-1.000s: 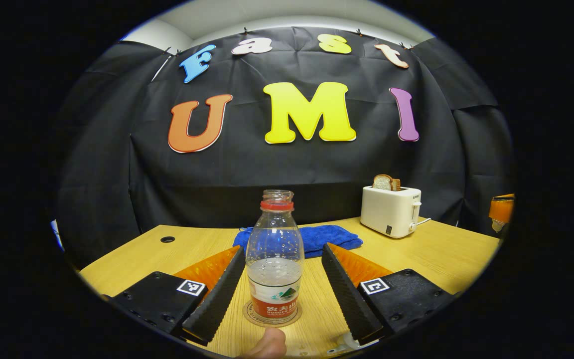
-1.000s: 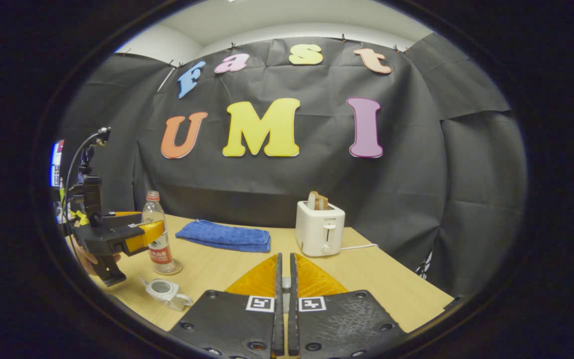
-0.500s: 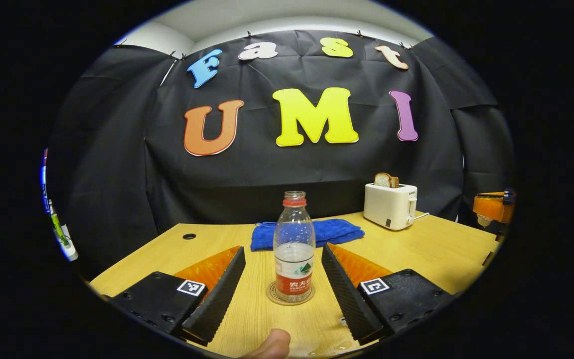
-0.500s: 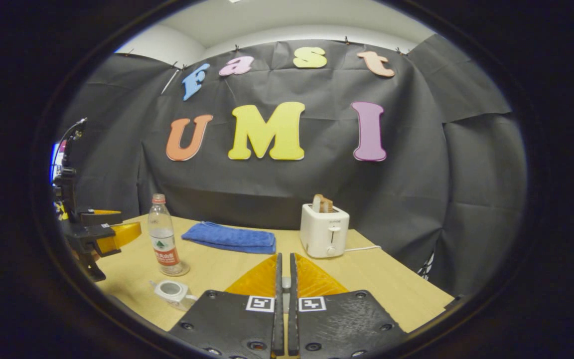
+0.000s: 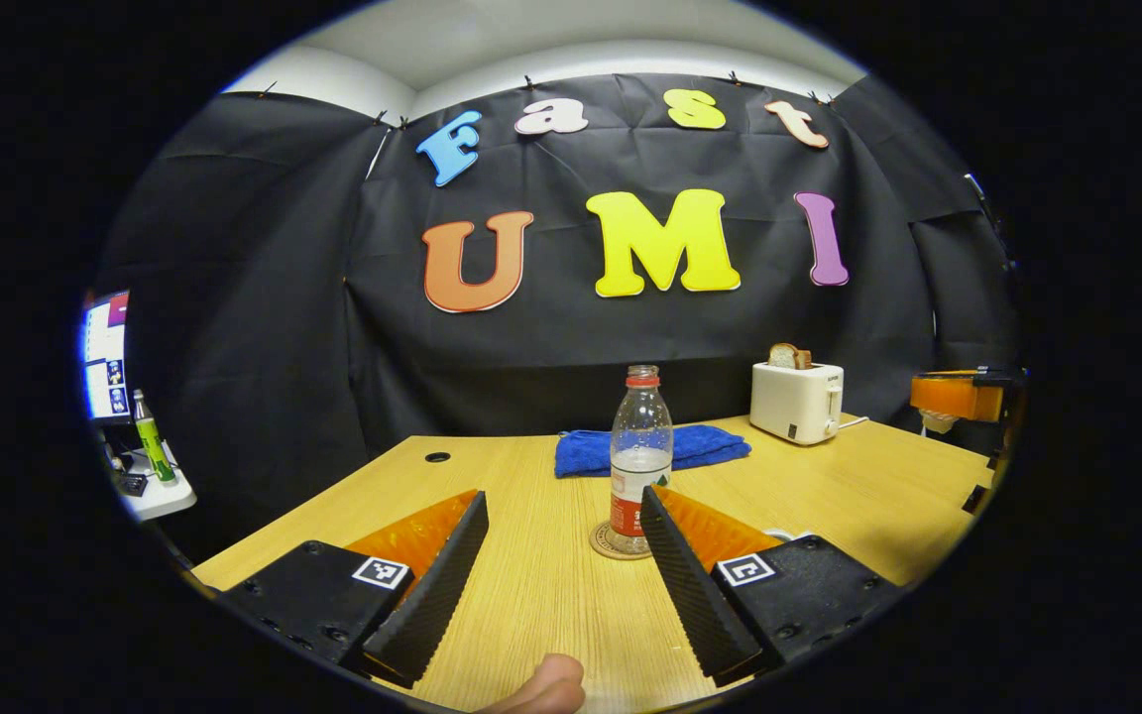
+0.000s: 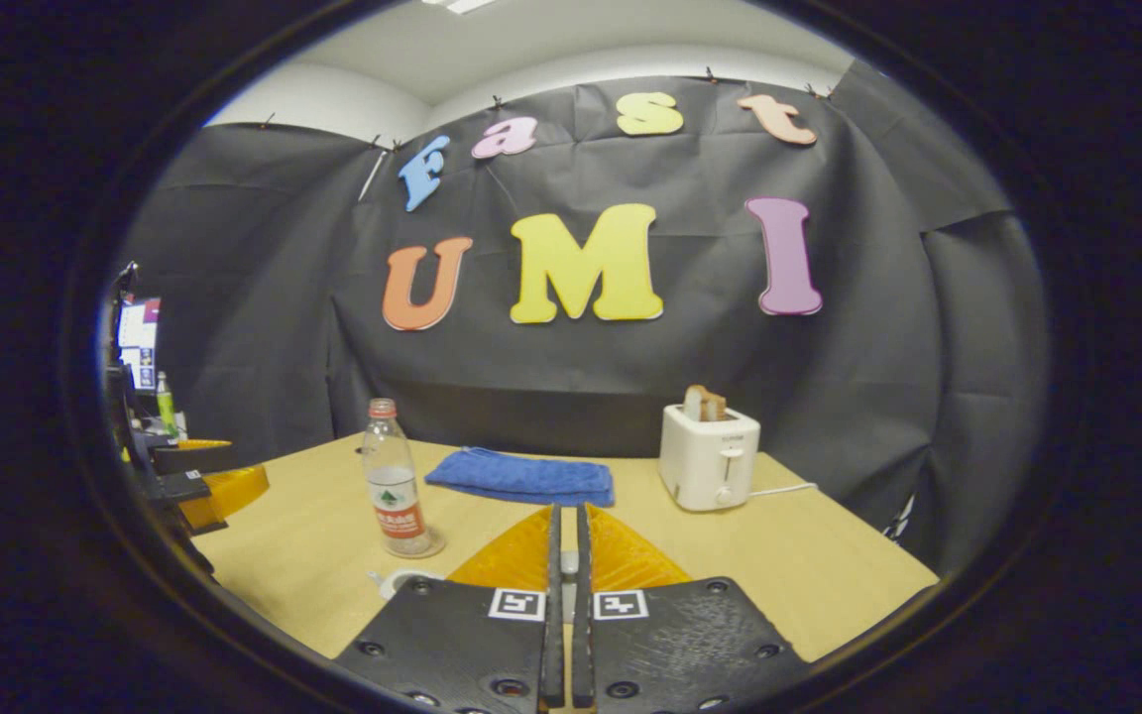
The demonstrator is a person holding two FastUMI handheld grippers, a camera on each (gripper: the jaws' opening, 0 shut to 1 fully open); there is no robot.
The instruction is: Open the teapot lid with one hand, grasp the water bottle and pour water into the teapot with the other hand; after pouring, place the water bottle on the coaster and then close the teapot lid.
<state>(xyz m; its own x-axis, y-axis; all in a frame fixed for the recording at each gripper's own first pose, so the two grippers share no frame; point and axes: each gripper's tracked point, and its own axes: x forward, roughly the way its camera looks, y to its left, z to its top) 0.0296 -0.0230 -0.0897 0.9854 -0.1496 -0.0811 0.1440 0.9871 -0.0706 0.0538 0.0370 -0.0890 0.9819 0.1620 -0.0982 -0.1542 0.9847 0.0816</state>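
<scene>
Standing upright on its coaster (image 5: 621, 542), the water bottle (image 5: 640, 461) is ahead of the left gripper (image 5: 561, 585), whose jaws gape wide and hold nothing; the teapot (image 6: 395, 582) lies just left of the closed right gripper (image 6: 563, 615), the nearer tool for the lid

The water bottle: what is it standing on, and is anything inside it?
The water bottle stands upright on a round coaster on the table. Some water shows inside. The coaster's middle is hidden beneath the bottle.
</scene>
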